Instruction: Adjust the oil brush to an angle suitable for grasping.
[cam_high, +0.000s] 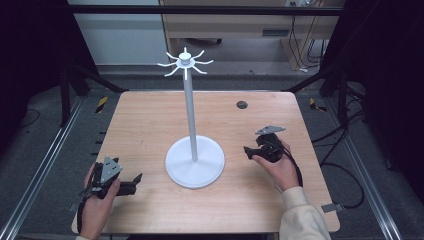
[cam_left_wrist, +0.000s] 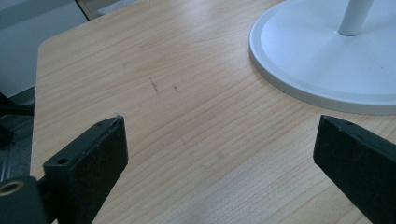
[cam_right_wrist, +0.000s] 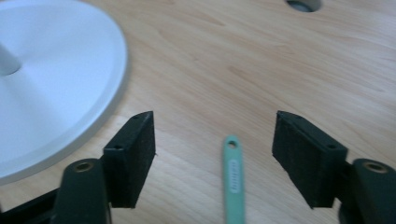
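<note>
A white stand rises from a round base (cam_high: 195, 165) at the table's middle, its pole (cam_high: 189, 110) topped by a ring of curved hooks (cam_high: 185, 62). My left gripper (cam_high: 136, 182) rests near the front left, pointing at the base, and stands open (cam_left_wrist: 219, 126) over bare wood. The base's rim (cam_left_wrist: 317, 70) lies ahead to its right. My right gripper (cam_high: 247, 152) sits right of the base, also open (cam_right_wrist: 215, 116). A slim green handle (cam_right_wrist: 233, 175) with a hole at its end lies flat on the table between its jaws, touching neither one.
The wooden table (cam_high: 150, 120) has a dark round grommet hole (cam_high: 242, 104) at the back right, seen also as the hole (cam_right_wrist: 303, 3) ahead of my right gripper. Dark frame bars and cables surround the table.
</note>
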